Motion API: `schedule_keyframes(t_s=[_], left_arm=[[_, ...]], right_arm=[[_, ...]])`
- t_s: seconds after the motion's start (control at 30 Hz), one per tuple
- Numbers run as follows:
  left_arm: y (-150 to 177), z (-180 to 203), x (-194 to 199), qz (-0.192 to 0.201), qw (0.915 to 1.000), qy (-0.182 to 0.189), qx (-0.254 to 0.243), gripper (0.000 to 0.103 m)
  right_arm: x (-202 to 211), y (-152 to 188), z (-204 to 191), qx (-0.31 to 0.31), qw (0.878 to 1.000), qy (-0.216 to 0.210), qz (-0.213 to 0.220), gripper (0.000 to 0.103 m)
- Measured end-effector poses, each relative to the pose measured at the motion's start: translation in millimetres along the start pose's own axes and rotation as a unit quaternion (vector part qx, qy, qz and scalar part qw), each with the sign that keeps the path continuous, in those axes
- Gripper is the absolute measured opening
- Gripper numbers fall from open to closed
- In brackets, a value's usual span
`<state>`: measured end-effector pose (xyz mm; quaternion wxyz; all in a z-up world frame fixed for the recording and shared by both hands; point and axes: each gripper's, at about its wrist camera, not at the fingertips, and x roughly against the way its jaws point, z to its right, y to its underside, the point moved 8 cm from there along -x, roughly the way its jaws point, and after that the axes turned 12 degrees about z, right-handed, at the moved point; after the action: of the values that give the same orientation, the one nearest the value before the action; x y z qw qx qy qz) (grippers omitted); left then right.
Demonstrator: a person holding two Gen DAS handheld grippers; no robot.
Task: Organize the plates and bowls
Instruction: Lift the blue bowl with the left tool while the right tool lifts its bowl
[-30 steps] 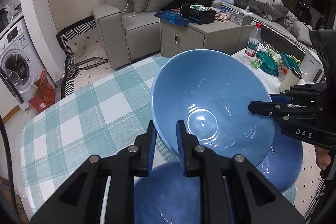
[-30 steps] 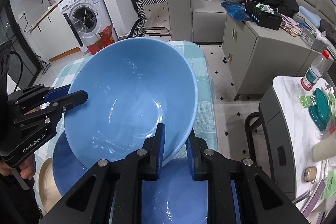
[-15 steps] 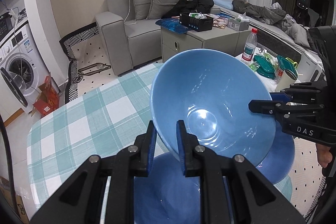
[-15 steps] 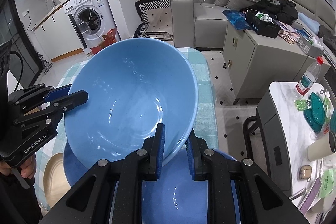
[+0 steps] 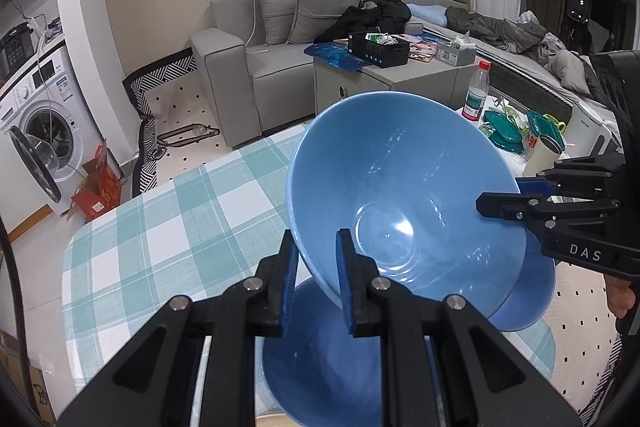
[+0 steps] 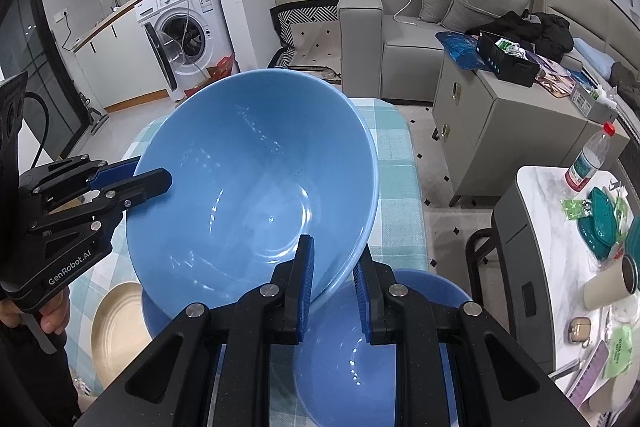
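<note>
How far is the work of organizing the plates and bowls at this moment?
Done: nothing looks stacked yet. In hand: the left gripper and right gripper both clamp the rim of a big blue bowl, held tilted above the checked table. Left: setting it down, then sorting the two blue bowls beneath and the tan plate.

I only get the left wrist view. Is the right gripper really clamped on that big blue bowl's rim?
Observer: Yes. The right wrist view shows the right gripper straddling the rim of the large light-blue ceramic bowl, one finger inside and one outside.
Operator: Anything on the table that I'm missing?
Observer: A round tan plate lies on the green-checked tablecloth, below the left gripper and right beside another blue dish.
</note>
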<state>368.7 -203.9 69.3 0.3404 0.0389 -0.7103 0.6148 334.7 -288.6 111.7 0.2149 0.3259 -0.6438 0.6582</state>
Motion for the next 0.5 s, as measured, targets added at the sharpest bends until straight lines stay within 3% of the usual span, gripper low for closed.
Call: schedule_keyframes(t_s=[0.5], left_arm=[[18.6, -8.2, 23.4, -0.006, 0.9999, -0.010, 0.001, 0.017]], right_arm=[[7.7, 12.8, -24.6, 0.019, 1.000, -0.016, -0.006, 0.019]])
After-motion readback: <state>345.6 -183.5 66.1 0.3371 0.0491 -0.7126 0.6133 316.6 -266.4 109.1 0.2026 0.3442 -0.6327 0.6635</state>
